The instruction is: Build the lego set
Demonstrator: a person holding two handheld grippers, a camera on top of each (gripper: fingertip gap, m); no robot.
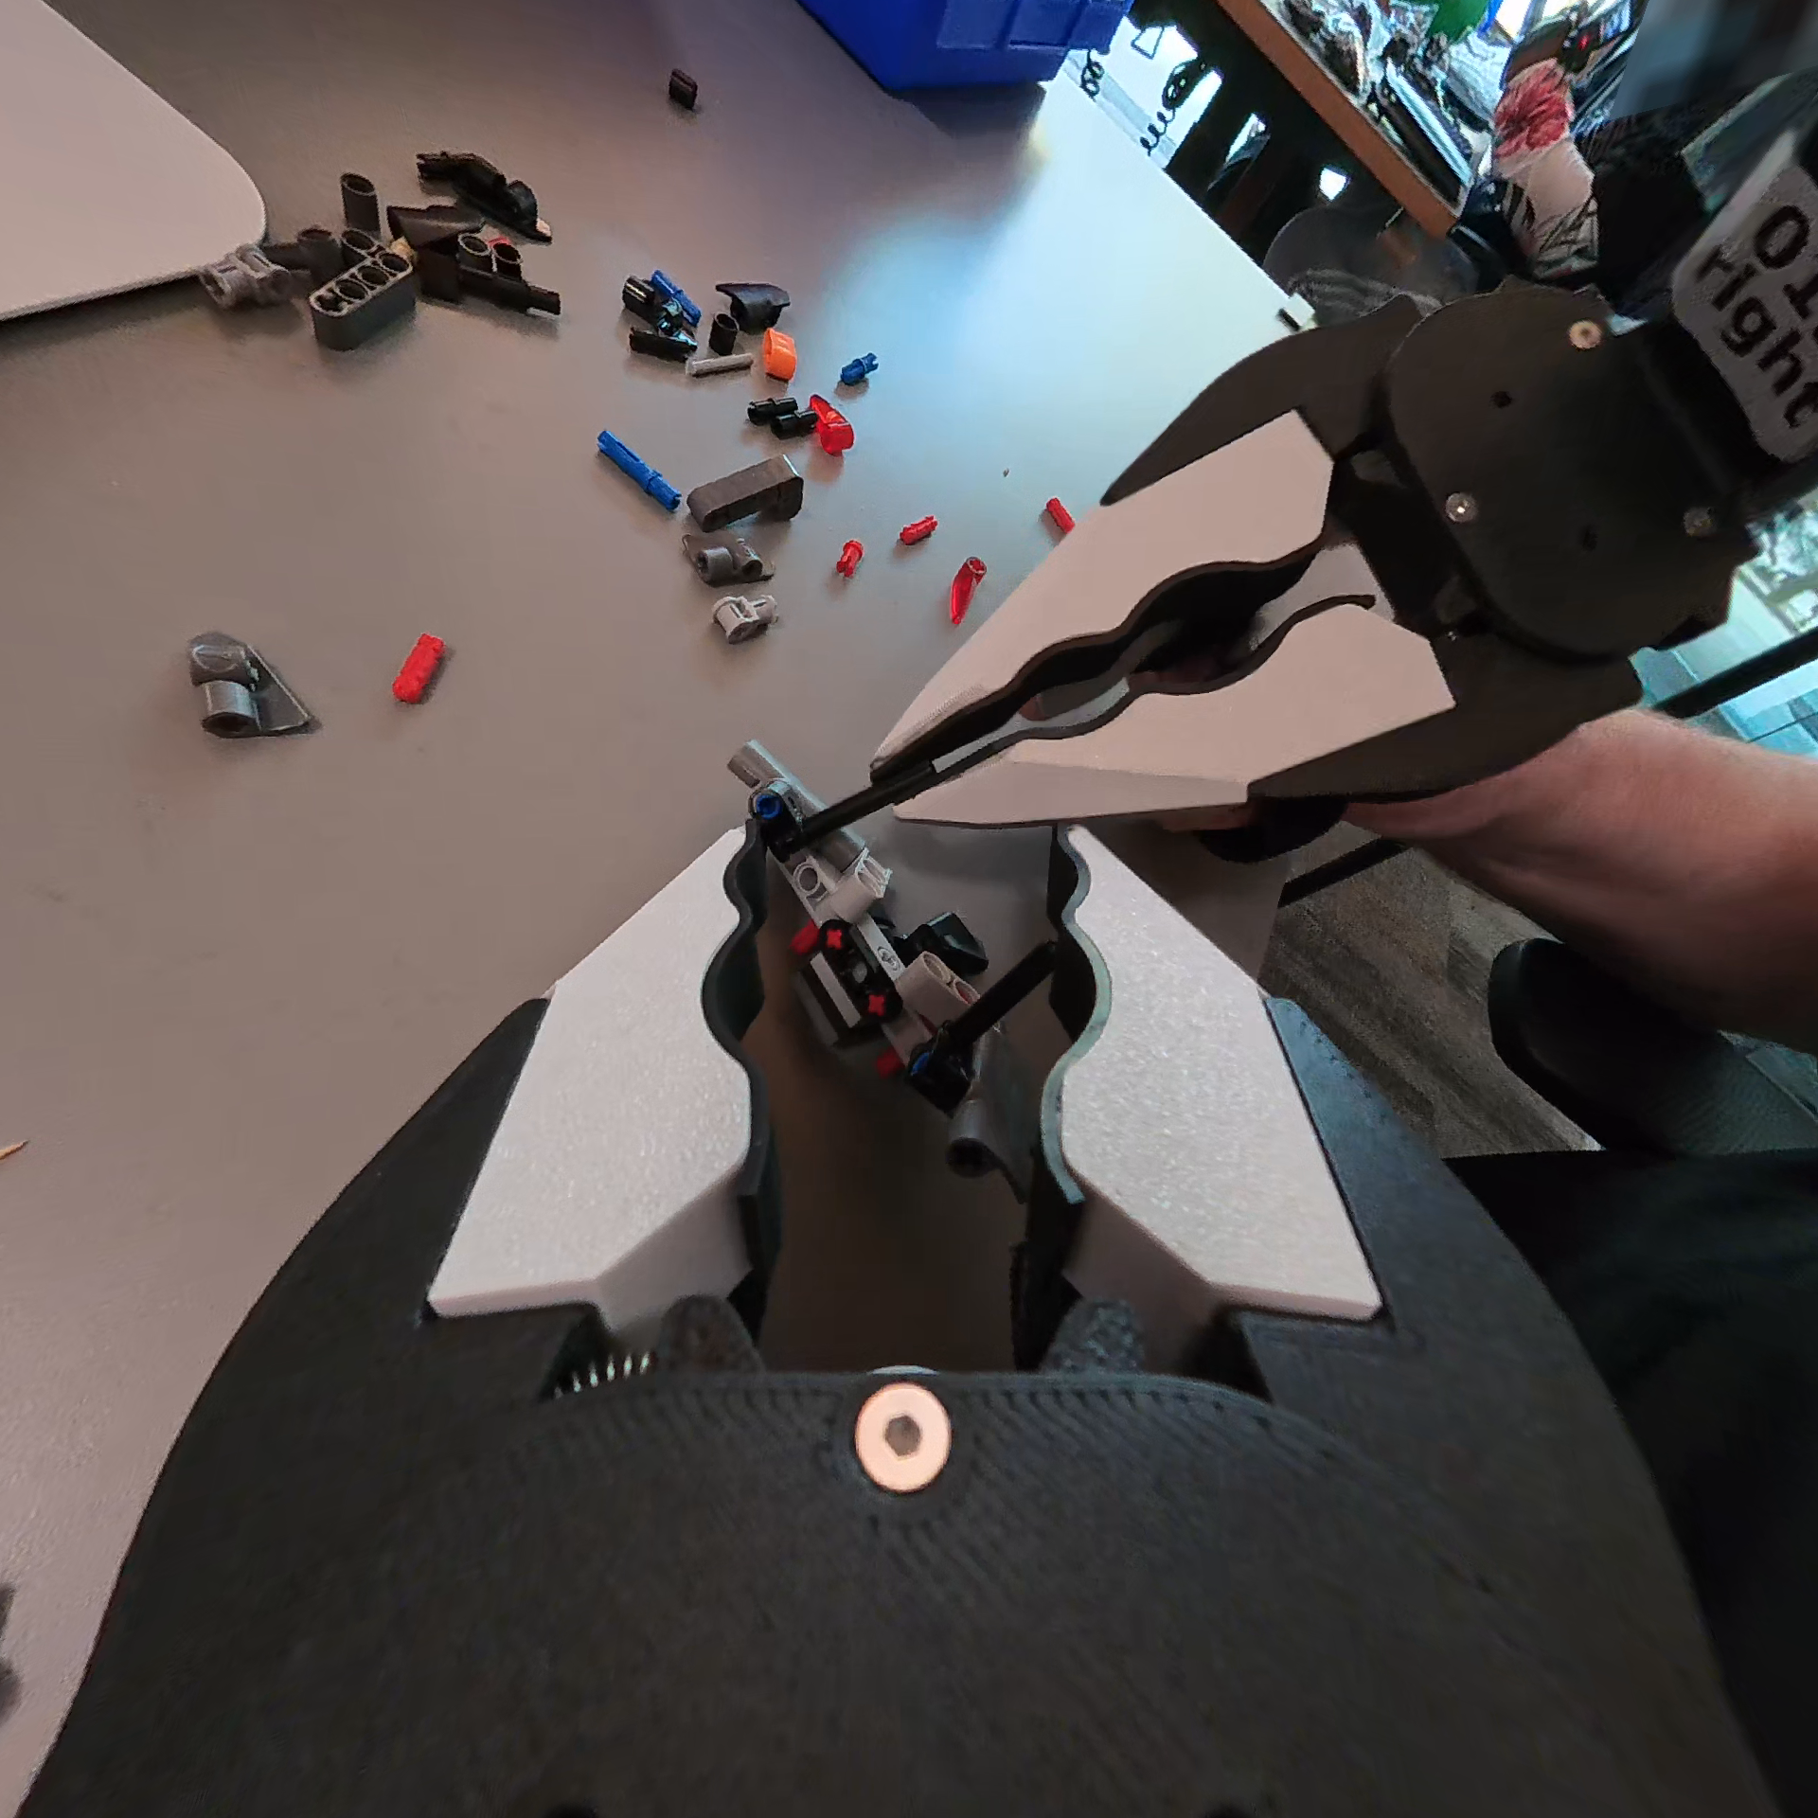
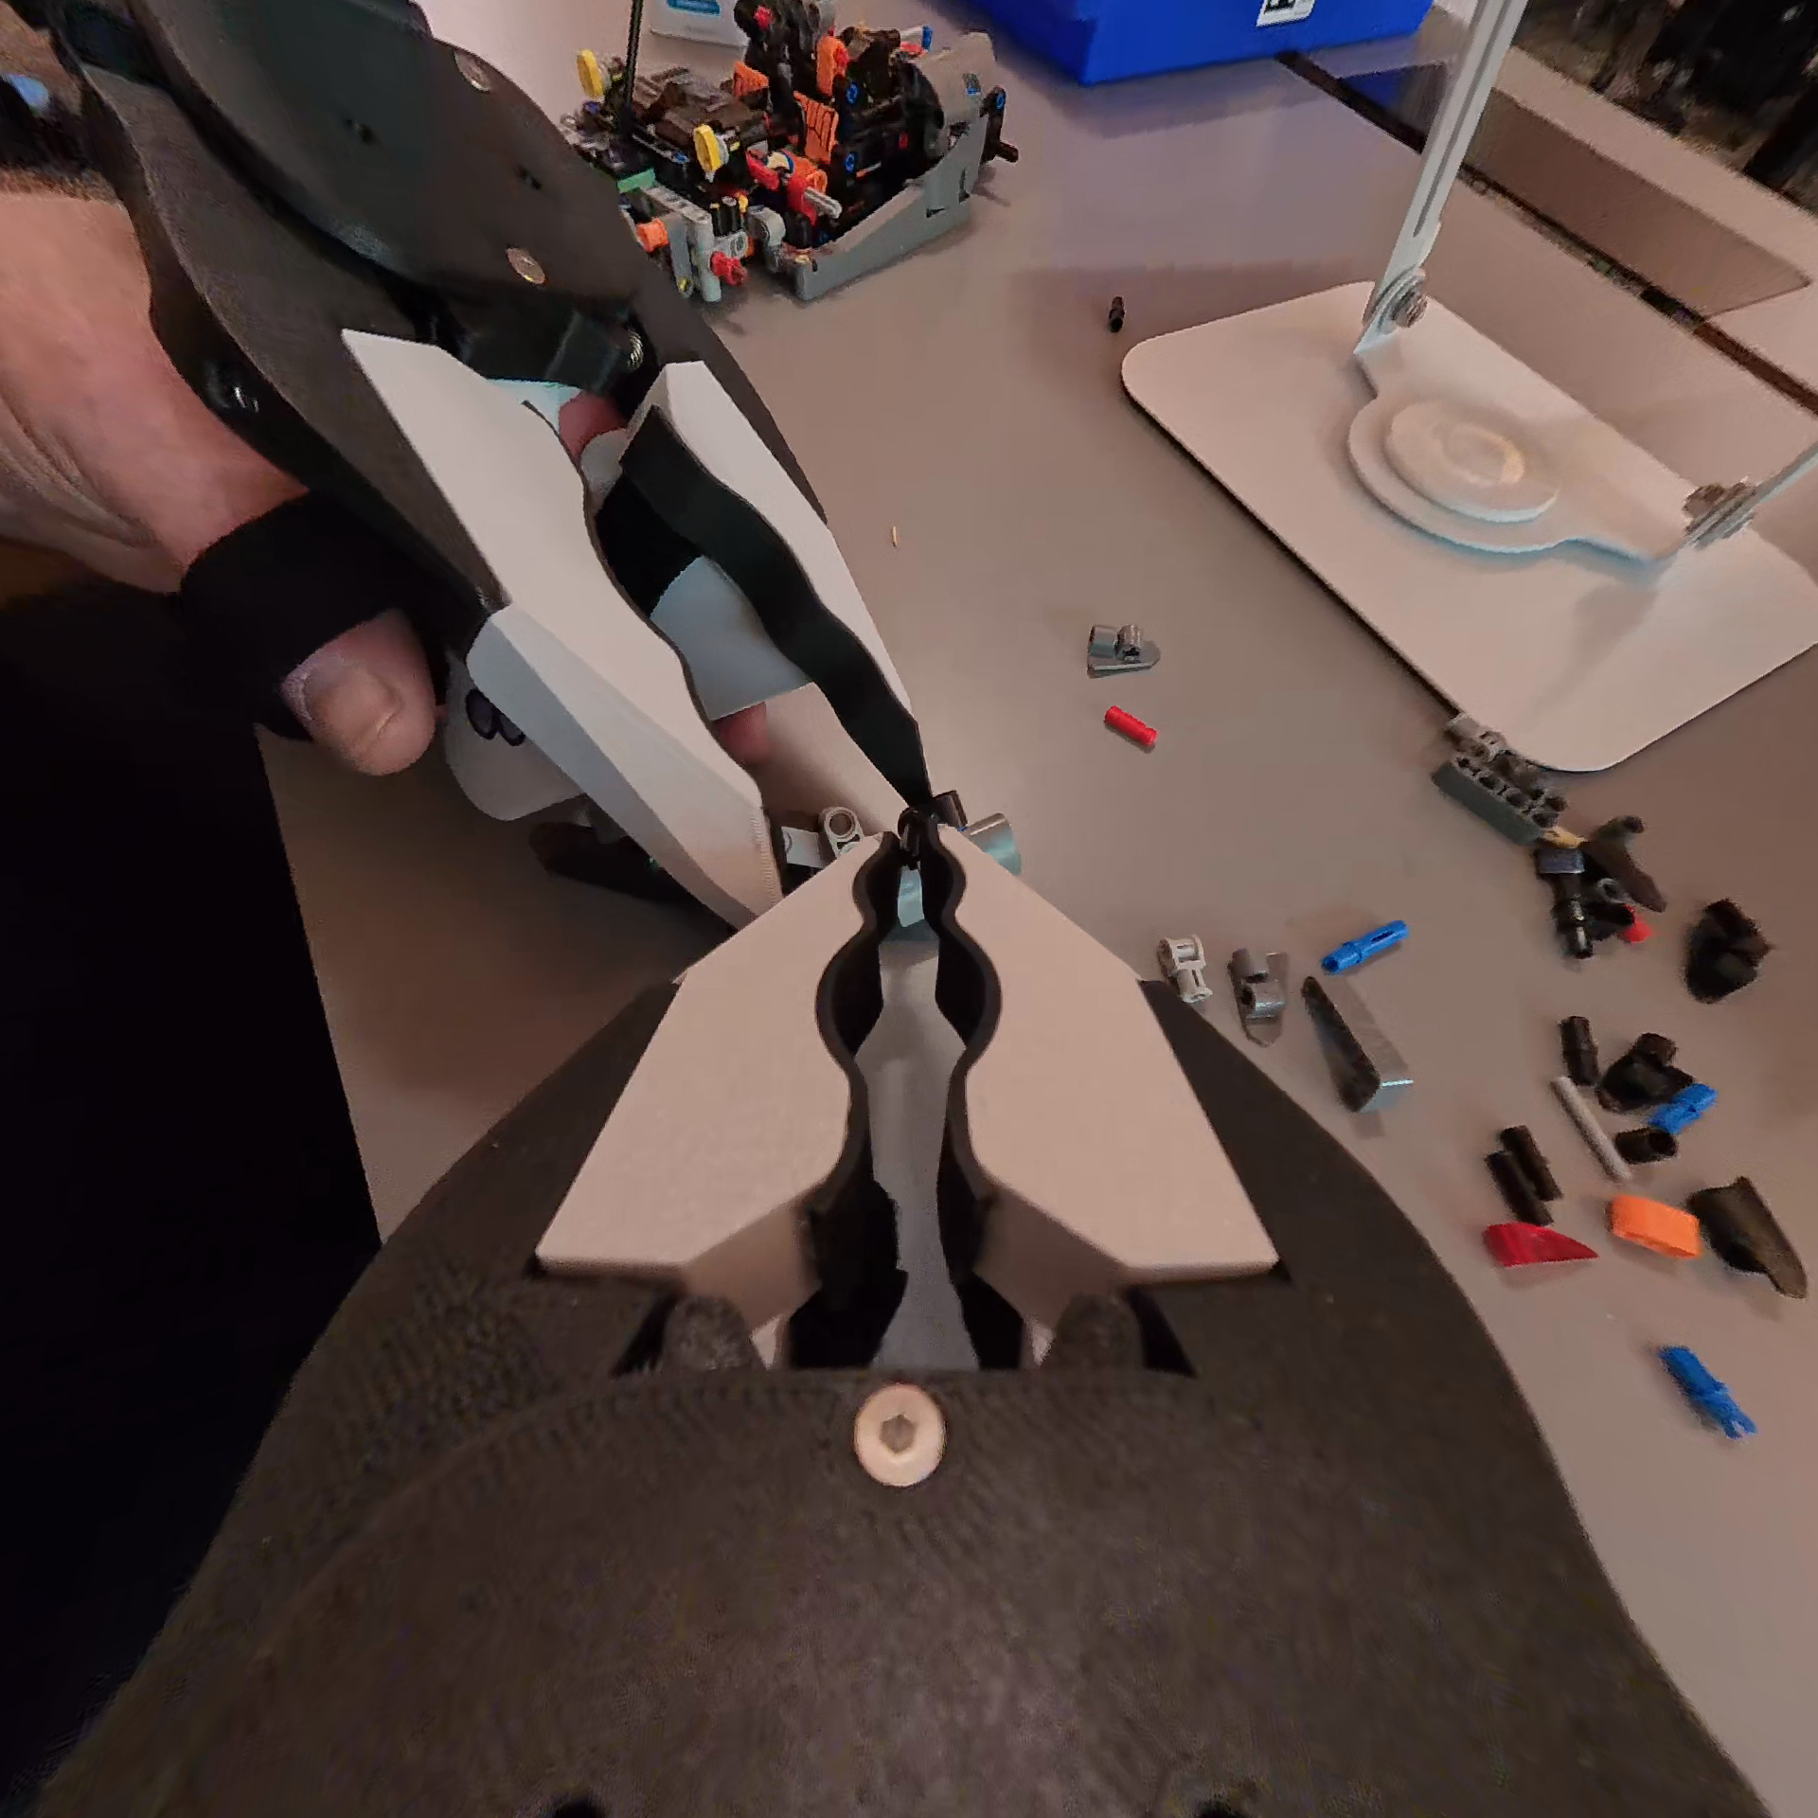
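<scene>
A small Lego sub-assembly (image 1: 856,969) of grey, black and red parts sits slantwise between my left gripper's fingers (image 1: 610,1112). My left gripper (image 1: 905,846) is shut on it near the table's edge. My right gripper (image 1: 885,777) comes in from the right, shut on a thin black axle (image 1: 846,802). The axle's tip meets a black connector with a blue pin (image 1: 772,812) at the sub-assembly's far end. In the right wrist view my right gripper (image 2: 915,841) is nearly closed. Grey bits of the sub-assembly (image 2: 841,831) show beyond it. The left gripper (image 2: 846,836) is held by a gloved hand (image 2: 325,639).
Loose Lego parts (image 1: 738,492) lie scattered on the grey table (image 1: 295,984), also seen to the right in the right wrist view (image 2: 1574,1131). A large partly built model (image 2: 787,148), a blue bin (image 2: 1181,30) and a white stand base (image 2: 1476,590) are farther back. Both grippers' tips are close together, under 4 cm apart.
</scene>
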